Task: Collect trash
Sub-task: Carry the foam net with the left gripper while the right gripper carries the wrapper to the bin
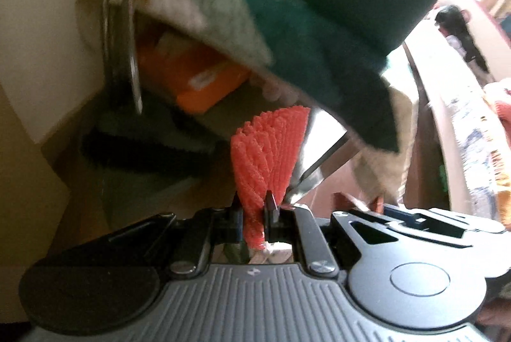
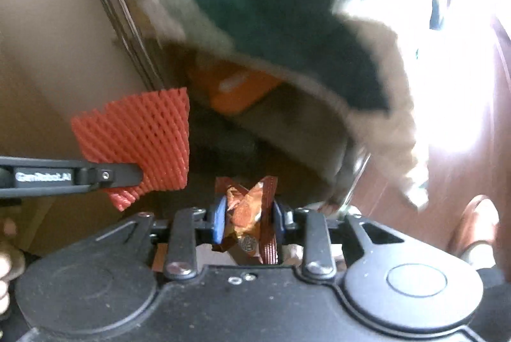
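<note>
Left wrist view: left gripper [image 1: 254,208] clenched on red foam net [image 1: 271,147], a ribbed mesh sleeve. Its lower end is pinched between the 2 black jaws, the rest fans up and fwd. Behind it, blurred: a teal-and-cream knit cloth [image 1: 255,32] draped over a chair w/ chrome tube frame [image 1: 116,22]. An orange box [image 1: 204,80] sits in shadow under the cloth. Cream wall at left. Far right, a bed w/ patterned cover [image 1: 476,156], bright window light above it.

Right wrist view: right gripper [image 2: 247,216] grasping a crumpled brown-orange wrapper [image 2: 247,208], pressed between 2 blue-padded jaws. Wrapper sticks up above the pads and hangs below them. Left gripper's arm [image 2: 70,176] comes in from the left edge, jaws shut on the foam net [image 2: 137,137], held left of and above the wrapper, not touching it. Fingertips [image 2: 8,262] of a person's hand at the lower left edge. Same cloth [image 2: 287,32] and orange box [image 2: 242,86] behind, heavily blurred. Reddish-brown floor [image 2: 415,182] at right, glare washing out the upper right.
</note>
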